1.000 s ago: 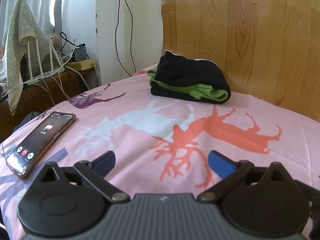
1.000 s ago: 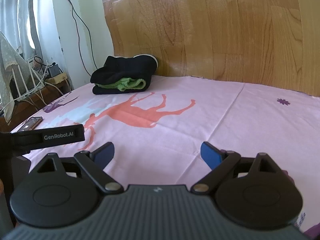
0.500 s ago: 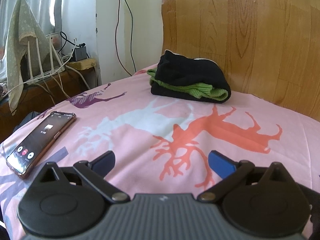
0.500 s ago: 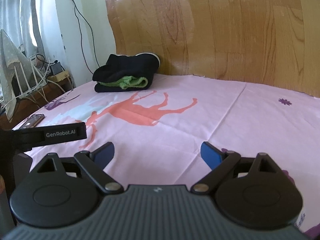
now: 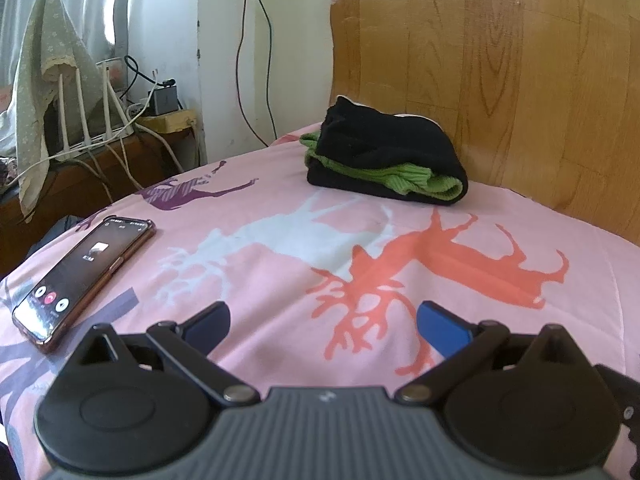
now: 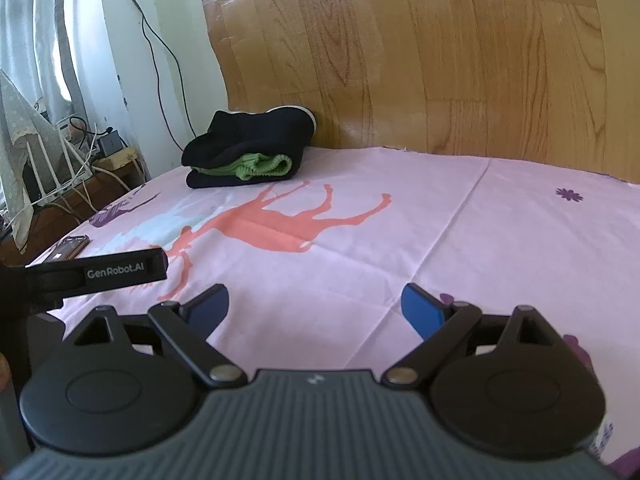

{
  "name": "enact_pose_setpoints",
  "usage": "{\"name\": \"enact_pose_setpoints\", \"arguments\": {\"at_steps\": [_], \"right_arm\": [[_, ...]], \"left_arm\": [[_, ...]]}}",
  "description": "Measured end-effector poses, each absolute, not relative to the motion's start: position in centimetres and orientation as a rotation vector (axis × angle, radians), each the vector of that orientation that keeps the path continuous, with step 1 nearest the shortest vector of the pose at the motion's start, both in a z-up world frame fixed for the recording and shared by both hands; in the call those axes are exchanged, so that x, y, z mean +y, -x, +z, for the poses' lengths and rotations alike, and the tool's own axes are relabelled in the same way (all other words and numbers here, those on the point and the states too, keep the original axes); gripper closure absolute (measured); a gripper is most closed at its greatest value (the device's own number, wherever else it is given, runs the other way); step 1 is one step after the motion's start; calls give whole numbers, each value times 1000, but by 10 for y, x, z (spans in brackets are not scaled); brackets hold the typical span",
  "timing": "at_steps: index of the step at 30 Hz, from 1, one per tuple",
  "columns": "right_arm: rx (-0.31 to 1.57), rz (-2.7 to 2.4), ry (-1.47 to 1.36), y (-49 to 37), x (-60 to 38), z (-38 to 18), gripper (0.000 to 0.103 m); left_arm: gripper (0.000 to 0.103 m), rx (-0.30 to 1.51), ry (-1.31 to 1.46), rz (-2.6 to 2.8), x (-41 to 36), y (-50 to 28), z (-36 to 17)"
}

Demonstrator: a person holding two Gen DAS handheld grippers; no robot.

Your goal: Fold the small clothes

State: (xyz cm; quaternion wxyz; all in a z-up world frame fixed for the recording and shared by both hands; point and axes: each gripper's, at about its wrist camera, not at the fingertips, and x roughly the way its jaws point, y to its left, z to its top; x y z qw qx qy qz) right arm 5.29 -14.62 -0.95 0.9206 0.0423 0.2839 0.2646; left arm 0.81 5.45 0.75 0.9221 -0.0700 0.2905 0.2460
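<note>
A folded stack of small clothes [image 5: 384, 160], black with a green knit piece between the layers, lies at the far end of the pink deer-print bed sheet [image 5: 280, 248] against the wooden headboard. It also shows in the right wrist view [image 6: 248, 148]. My left gripper [image 5: 322, 324] is open and empty, low over the sheet, well short of the stack. My right gripper [image 6: 316, 308] is open and empty over the sheet, further right. Part of the left gripper's body [image 6: 100, 272] shows at the left of the right wrist view.
A phone [image 5: 84, 276] with a lit call screen lies on the sheet at the left edge. The wooden headboard [image 5: 500, 80] rises behind the bed. A side table [image 5: 80, 172] with cables, a router and a draped cloth stands at the far left.
Almost nothing has moved. The right wrist view has shifted slightly, so the stack sits a little further right in it. Both grippers stay open.
</note>
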Motion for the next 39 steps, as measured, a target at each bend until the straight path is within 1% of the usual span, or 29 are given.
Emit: {"name": "enact_pose_setpoints", "arguments": {"at_steps": [19, 26, 39], "right_arm": [[587, 538, -113, -54, -150, -10, 8], [586, 540, -111, -55, -151, -10, 8], [587, 532, -109, -55, -150, -11, 8]], "left_arm": [[0, 566, 115, 502, 53, -4, 10], [0, 512, 107, 482, 48, 3, 13], [0, 525, 111, 498, 49, 4, 12]]}}
